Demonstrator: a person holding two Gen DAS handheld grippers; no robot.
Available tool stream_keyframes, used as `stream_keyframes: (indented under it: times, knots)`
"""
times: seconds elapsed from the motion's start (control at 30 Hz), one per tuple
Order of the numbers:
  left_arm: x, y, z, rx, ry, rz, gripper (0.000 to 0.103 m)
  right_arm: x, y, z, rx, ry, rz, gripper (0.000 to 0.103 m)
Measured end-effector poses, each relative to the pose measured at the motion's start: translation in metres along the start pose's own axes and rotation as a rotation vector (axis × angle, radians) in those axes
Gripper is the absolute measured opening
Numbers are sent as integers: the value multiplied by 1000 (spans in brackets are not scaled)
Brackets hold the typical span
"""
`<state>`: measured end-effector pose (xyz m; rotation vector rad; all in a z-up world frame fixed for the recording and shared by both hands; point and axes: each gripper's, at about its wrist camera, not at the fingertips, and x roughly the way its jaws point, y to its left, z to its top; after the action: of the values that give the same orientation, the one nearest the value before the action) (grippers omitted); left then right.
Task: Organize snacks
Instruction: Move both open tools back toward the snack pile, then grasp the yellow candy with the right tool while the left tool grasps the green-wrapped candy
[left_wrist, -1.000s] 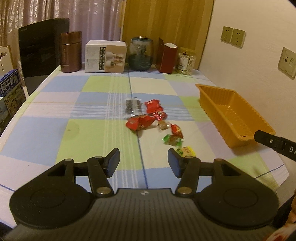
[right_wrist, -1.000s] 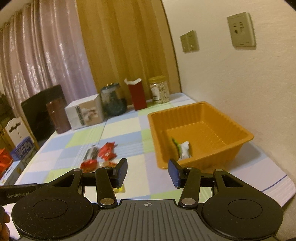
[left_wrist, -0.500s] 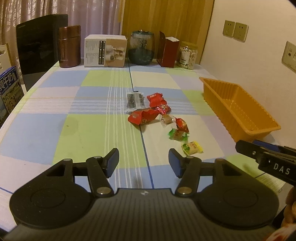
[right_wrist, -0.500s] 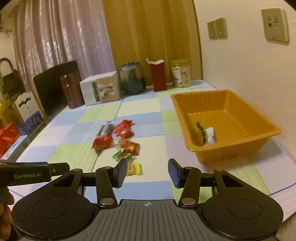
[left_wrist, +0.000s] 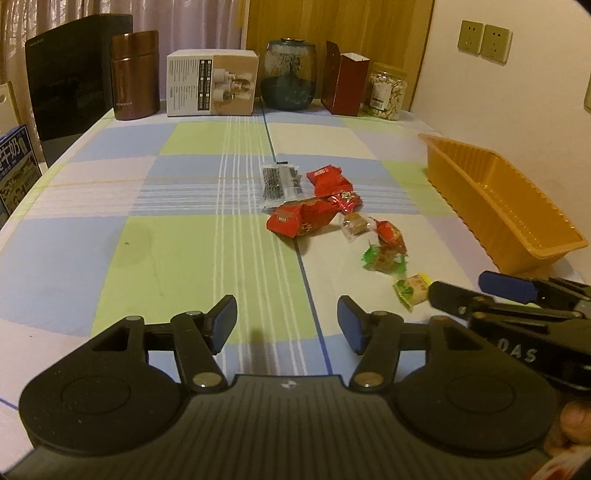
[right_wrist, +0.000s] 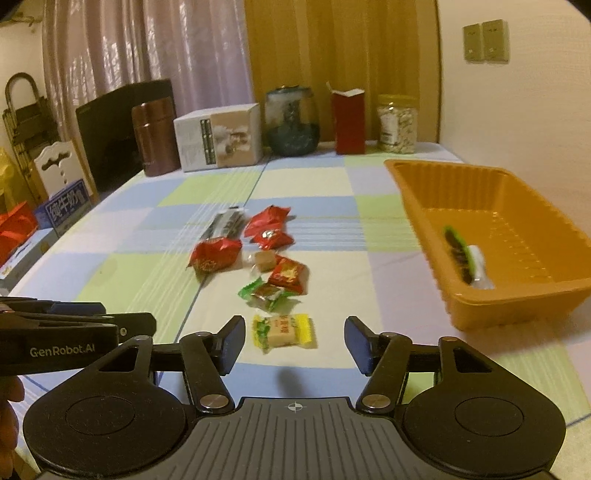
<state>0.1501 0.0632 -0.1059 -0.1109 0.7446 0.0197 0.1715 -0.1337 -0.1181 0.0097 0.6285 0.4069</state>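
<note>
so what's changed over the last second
The right claw swung away from the orange tray toward the loose snacks and now lines up on the yellow candy. Its jaws have just been opening, and the candy lies ahead of them, not yet gripped. The left claw came slightly closer to the table, open and empty. The snack pile and the one snack in the tray stayed put.

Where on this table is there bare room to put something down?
The checked cloth left of the snack pile is bare, up to the row of boxes and jars at the far edge. The orange tray holds one packet, otherwise free. It is crowded mid-table, around the snacks.
</note>
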Motion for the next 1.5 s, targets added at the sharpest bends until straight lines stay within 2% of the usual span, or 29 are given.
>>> stream_keyframes:
  times: [0.27,0.53,0.6,0.7,0.73,0.77,1.0,1.4,1.5]
  knots:
    - [17,7,1,-19,14,-1,58,37,5,-2,-25,61,-8,61]
    - [25,6,-1,-24,26,-13,59,47,12,-6,-86,48,-38,60]
    - [25,6,-1,-24,27,-12,59,48,14,-5,-97,44,-42,44]
    - [25,5,-1,-23,26,-11,59,47,15,-4,-101,46,-50,38]
    - [25,5,-1,-21,26,-11,59,45,15,-4,-98,39,-52,33]
    - [24,4,-1,-18,25,-11,59,43,15,-2,-96,33,-50,24]
    - [22,-1,0,1,15,-20,59,38,8,-1,-59,44,-53,24]
    - [24,-10,3,28,7,-36,59,39,5,-5,-92,61,-60,26]
    - [26,-13,5,37,4,-44,59,38,2,-3,-53,65,-56,26]
